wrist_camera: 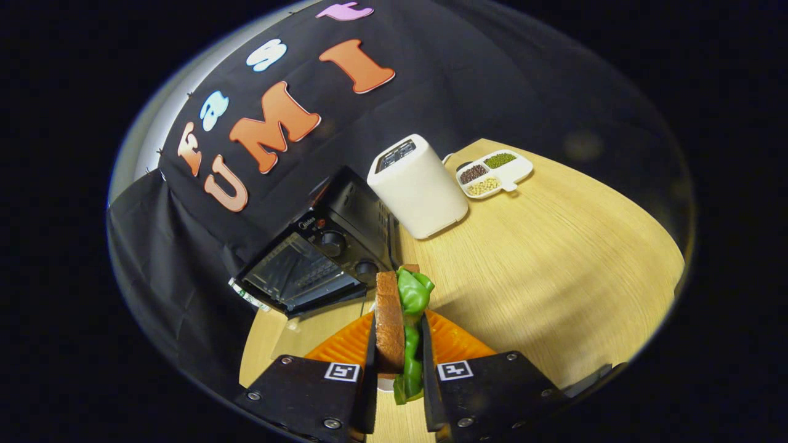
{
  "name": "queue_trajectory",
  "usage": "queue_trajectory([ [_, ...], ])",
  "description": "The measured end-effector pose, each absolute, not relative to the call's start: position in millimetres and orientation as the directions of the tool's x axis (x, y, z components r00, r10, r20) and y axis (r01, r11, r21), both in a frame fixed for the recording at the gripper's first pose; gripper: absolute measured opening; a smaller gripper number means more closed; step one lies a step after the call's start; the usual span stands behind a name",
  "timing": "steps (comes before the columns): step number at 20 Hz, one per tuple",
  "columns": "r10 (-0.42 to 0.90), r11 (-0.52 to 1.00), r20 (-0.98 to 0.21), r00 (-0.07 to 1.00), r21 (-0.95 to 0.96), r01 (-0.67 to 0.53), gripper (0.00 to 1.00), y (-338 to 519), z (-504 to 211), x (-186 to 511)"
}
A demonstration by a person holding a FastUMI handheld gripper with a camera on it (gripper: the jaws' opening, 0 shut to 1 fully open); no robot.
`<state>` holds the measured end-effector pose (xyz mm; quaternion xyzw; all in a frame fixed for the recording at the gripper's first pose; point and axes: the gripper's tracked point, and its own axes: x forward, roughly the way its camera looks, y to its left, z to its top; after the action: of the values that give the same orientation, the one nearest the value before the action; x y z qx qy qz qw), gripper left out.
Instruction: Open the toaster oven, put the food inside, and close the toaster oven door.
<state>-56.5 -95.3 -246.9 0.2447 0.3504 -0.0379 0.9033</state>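
Note:
A sandwich [394,320] of brown bread with green lettuce stands on edge between my fingers, and my gripper [398,344] is shut on it, one finger on each side. It hangs above an orange plate [455,341] that lies just under the fingers. Beyond the fingers and to the left stands the black toaster oven [320,258] with its glass door [298,274], two knobs on its right side. The view is tilted, and I cannot tell from here whether the door is down or up.
A white box-shaped appliance [418,187] stands right of the oven on the wooden table [554,258]. Behind it lies a white divided dish [495,173] with beans in three compartments. Black cloth hangs behind the oven.

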Motion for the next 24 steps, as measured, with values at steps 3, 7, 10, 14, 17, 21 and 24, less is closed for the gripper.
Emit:
queue_trajectory([
  [3, 0.108, 0.866, -0.618, 0.779, 0.444, 0.231, 0.31, -83.7, -232.7, -51.6],
  [7, 0.159, 0.839, -0.563, 0.811, 0.510, 0.190, 0.31, -49.5, -217.8, -39.5],
  [10, 0.189, 0.812, -0.529, 0.827, 0.558, 0.171, 0.31, -23.7, -214.8, -23.1],
  [14, 0.225, 0.781, -0.492, 0.841, 0.608, 0.147, 0.31, 14.1, -214.4, 0.0],
  [17, 0.246, 0.760, -0.493, 0.835, 0.632, 0.149, 0.31, 40.8, -225.1, 15.4],
  [21, 0.258, 0.754, -0.510, 0.820, 0.637, 0.160, 0.31, 67.7, -244.1, 33.4],
  [24, 0.242, 0.743, -0.503, 0.830, 0.647, 0.175, 0.31, 80.8, -254.7, 52.5],
])
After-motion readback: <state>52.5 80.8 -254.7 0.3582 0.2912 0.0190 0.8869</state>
